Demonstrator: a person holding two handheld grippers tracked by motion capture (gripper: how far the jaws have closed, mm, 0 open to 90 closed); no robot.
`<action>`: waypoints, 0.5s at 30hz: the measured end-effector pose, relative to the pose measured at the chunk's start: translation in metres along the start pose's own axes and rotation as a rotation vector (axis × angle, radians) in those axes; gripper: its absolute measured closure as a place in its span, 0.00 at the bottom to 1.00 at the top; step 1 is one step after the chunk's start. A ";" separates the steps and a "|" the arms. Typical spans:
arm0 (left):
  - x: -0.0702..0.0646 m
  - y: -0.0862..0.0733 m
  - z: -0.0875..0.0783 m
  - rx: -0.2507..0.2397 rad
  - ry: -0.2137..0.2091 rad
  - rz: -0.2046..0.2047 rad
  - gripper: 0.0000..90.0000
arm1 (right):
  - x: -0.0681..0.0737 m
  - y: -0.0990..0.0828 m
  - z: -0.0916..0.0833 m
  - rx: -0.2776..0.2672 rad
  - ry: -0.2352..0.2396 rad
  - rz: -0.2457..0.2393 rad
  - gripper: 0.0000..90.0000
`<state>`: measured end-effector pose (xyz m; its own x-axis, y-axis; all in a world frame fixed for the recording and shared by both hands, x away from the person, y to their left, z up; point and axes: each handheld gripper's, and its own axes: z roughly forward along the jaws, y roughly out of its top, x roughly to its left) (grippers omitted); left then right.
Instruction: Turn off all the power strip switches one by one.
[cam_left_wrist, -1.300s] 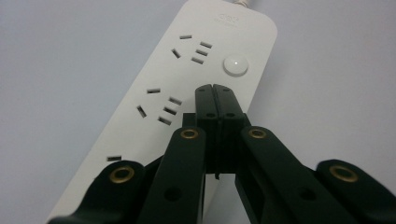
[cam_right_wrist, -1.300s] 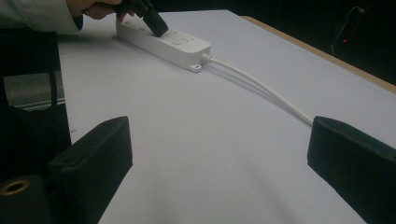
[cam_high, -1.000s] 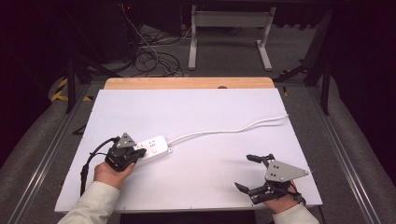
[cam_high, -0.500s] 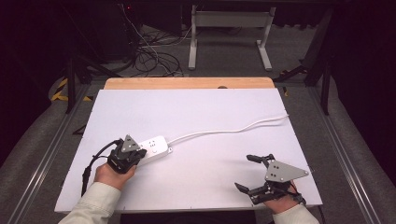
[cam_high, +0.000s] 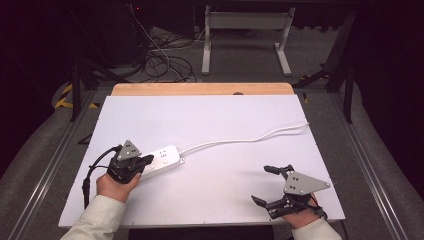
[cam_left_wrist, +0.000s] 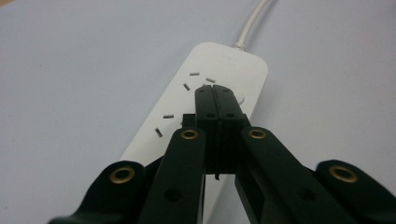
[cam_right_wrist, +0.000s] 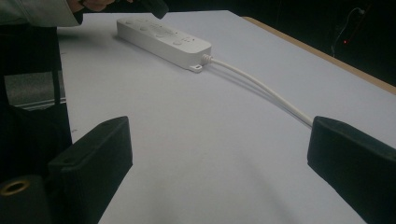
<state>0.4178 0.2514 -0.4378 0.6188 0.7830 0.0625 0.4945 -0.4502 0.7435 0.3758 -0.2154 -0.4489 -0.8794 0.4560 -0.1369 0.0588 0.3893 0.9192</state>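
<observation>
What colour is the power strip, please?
White, like its cord; the power strip shows clearest in the left gripper view.

White tabletop (cam_high: 220, 120), bare wood strip along far edge. White power strip (cam_high: 162, 159) lies flat near left edge, toward near side; white cord (cam_high: 250, 137) snakes across toward right edge.

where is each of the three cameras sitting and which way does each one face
High view: fixed above the person's side, facing forward and down on the white table; both forearms, left gripper and right gripper show.
Left gripper view: rides the left gripper, looking along its shut jaws down at the power strip.
Right gripper view: rides the right gripper, looking low across the table between its open jaws; a sleeve shows.
Shared: all three show the power strip and its cable.
</observation>
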 end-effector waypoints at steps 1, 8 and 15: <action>0.000 0.000 0.000 0.002 -0.005 -0.001 1.00 | 0.000 0.000 0.000 0.000 0.000 0.000 0.08; -0.002 0.008 -0.003 -0.029 -0.025 -0.003 1.00 | 0.000 0.000 0.001 0.003 0.001 0.002 0.08; -0.007 0.023 0.007 -0.046 -0.052 0.006 1.00 | 0.000 0.000 0.001 0.004 0.002 -0.001 0.08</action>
<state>0.4287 0.2325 -0.4261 0.6530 0.7566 0.0335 0.4629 -0.4338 0.7730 0.3764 -0.2142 -0.4493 -0.8804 0.4541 -0.1367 0.0603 0.3932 0.9175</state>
